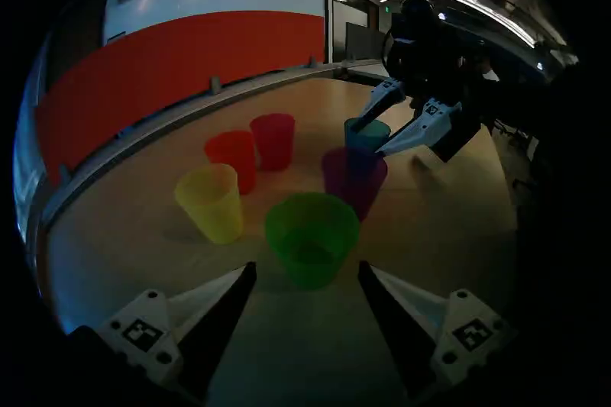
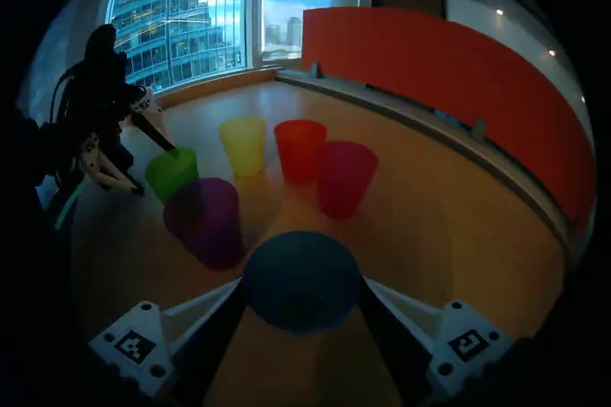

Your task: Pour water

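Teal translucent plastic cup (image 2: 302, 277) bracketed; slip and spill are the risks.
Left gripper view: left gripper (image 1: 305, 265) spread at 6 o'clock, green translucent plastic cup (image 1: 311, 235) just ahead, untouched; right gripper (image 1: 366, 140) flanks the teal cup at 1 o'clock. Right gripper view: teal cup between the fingers at 6 o'clock; whether they pinch it, I cannot tell. A loose hold could drop it onto the purple plastic cup (image 2: 205, 220) nearby.

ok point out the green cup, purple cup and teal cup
green cup (image 1: 311, 243), left gripper view, inner wall
purple cup (image 2: 205, 233), right gripper view, outer side wall
teal cup (image 2: 302, 285), right gripper view, inside of the cup
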A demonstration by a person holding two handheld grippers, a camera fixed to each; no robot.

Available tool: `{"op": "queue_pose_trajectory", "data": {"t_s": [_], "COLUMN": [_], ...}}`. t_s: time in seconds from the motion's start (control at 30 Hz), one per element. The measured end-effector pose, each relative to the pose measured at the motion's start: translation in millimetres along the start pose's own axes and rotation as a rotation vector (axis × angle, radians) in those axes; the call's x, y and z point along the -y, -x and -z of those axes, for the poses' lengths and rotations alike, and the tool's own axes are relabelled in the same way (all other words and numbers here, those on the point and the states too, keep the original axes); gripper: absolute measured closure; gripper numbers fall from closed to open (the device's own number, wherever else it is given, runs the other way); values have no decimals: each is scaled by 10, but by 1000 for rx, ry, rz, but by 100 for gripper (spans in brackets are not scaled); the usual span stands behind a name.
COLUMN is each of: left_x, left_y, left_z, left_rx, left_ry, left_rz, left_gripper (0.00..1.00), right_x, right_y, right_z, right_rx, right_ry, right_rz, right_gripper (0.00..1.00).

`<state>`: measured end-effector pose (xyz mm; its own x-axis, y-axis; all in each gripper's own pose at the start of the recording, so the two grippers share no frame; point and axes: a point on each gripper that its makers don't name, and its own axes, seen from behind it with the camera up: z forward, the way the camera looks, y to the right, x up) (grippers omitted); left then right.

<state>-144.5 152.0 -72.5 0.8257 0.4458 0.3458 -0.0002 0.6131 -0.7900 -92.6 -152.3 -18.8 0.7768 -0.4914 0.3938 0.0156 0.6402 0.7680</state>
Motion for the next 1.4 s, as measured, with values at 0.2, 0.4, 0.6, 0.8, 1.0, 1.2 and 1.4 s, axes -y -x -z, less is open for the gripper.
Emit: {"op": "queue_pose_trajectory", "data": {"t_s": [0.2, 0.4, 0.6, 0.8, 1.0, 1.2, 1.4], "left_x": [84, 176, 273, 310, 361, 461, 546], "left_y": [31, 65, 88, 83, 60, 49, -10], "left_z": [125, 299, 449, 593, 676, 725, 781], "left_rx": [-11, -34, -57, -85, -113, -143, -181], "left_ry": [-43, -95, -148, -189, -216, -263, -309], "left_rz": [24, 52, 85, 99, 115, 150, 173], "left_gripper": [1, 1, 1, 1, 1, 1, 0], "right_x": [-11, -10, -30, -7, 5, -23, -139], "right_y": [84, 150, 172, 192, 215, 173, 163], "right_z": [151, 350, 520, 689, 807, 923, 1059], "right_rx": [-2, -11, -21, -27, -37, -82, -118], "right_ry": [20, 42, 75, 104, 142, 190, 254], "right_rz": [0, -14, -29, -31, -41, -74, -129], "right_gripper": [0, 0, 0, 0, 0, 0, 0]}}
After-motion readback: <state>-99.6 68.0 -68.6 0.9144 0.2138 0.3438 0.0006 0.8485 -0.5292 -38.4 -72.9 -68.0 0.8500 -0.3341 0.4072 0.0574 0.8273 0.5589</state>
